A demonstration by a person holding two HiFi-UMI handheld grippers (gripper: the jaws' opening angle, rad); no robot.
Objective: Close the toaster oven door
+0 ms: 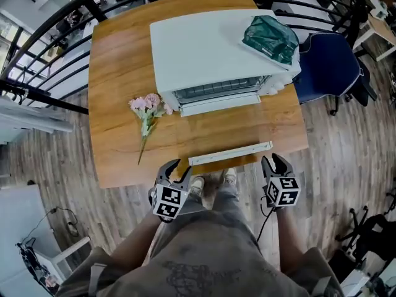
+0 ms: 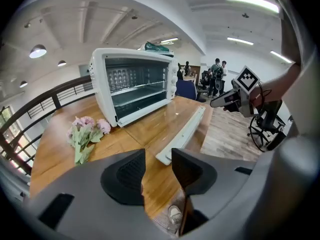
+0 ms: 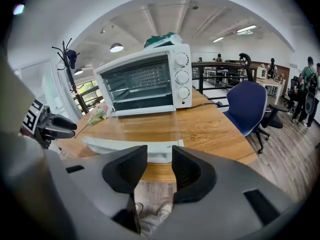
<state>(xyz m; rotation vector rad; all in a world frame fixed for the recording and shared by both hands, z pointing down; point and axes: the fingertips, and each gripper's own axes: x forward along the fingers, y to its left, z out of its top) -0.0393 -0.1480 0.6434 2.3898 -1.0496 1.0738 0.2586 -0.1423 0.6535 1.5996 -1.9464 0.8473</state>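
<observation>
The toaster oven door (image 1: pixel 224 130) lies swung fully down, its glass pane flat over the wooden table (image 1: pixel 117 73). Its white handle bar (image 1: pixel 230 153) runs along the table's near edge. It is hinged at the mouth of the toaster oven (image 1: pixel 216 51), so closing likely means lifting that bar up and away. The left gripper (image 1: pixel 178 169) hangs just off the near edge by the bar's left end, the right gripper (image 1: pixel 274 161) by its right end. Both have their jaws apart and hold nothing. Pink flowers (image 1: pixel 147 111) lie left of the oven.

Head view: steeply down over the tabletop (image 1: pixel 117 60). Both gripper views: low at its near edge, facing the toaster oven (image 1: pixel 198 48).
</observation>
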